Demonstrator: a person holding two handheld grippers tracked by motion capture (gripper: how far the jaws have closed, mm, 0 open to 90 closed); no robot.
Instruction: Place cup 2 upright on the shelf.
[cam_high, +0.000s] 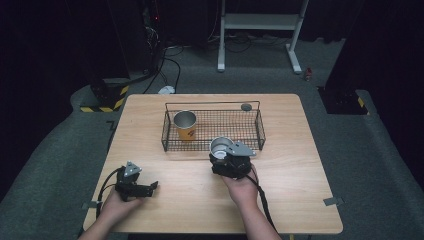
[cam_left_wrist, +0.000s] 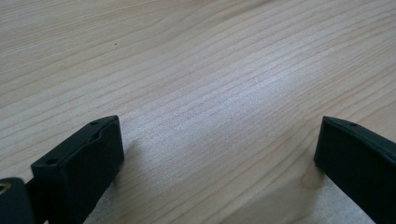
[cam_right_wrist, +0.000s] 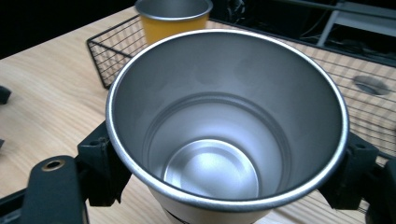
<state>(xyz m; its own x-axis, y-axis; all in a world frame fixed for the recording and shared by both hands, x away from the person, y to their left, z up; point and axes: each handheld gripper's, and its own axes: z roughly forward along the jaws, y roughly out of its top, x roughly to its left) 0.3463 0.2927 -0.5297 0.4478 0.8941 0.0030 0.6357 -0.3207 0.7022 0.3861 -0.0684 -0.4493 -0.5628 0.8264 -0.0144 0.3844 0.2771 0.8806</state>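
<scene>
A steel cup (cam_high: 220, 145) with a pale outer wall sits between the jaws of my right gripper (cam_high: 223, 152), just in front of the wire basket (cam_high: 261, 128). In the right gripper view the cup (cam_right_wrist: 219, 116) is empty and upright, with a black jaw pressed against each side, so the right gripper (cam_right_wrist: 227, 161) is shut on it. An orange cup (cam_high: 185, 125) with a steel rim stands inside the basket at its left end. My left gripper (cam_high: 151, 187) rests low over the table's front left; in the left gripper view this gripper (cam_left_wrist: 219, 140) is open over bare wood.
A small grey round disc (cam_high: 246, 106) lies at the basket's back right corner. The wooden table (cam_high: 300, 190) is bare in front of and beside the basket. Beyond the table are cables, a white stand and dark floor.
</scene>
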